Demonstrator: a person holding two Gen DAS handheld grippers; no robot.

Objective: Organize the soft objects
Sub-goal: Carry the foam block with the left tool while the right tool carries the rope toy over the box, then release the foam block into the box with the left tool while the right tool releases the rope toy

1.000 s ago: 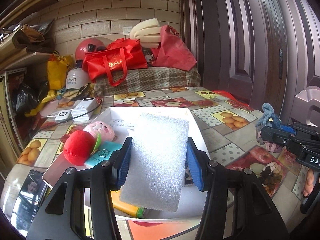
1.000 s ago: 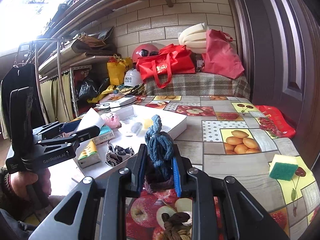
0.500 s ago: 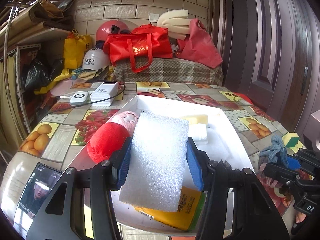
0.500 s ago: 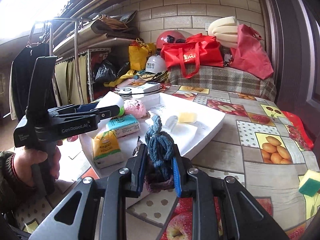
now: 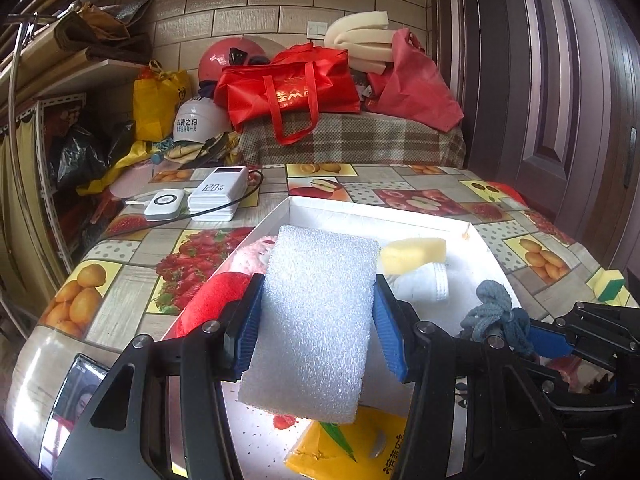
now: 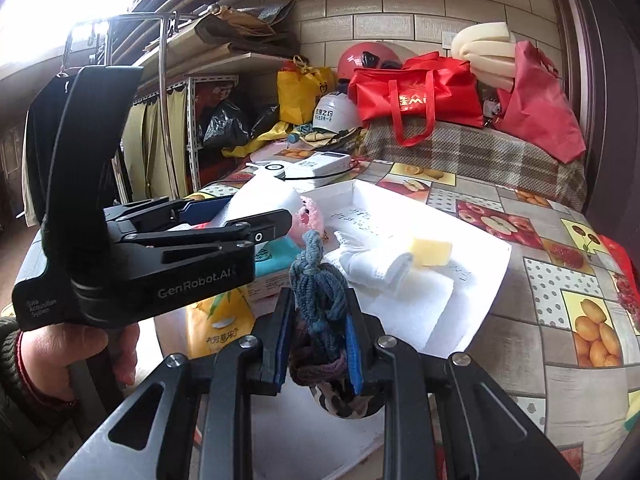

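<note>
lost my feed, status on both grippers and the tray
Left gripper shut on white foam block. Right gripper shut on blue-grey knotted rope. Both over white tray, already crowded.

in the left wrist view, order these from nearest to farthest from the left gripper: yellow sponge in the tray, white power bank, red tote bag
1. The yellow sponge lies in the white tray, just beyond the left gripper and to its right.
2. The white power bank sits on the tablecloth past the tray, to the left.
3. The red tote bag rests on the plaid-covered surface at the back wall.
</note>
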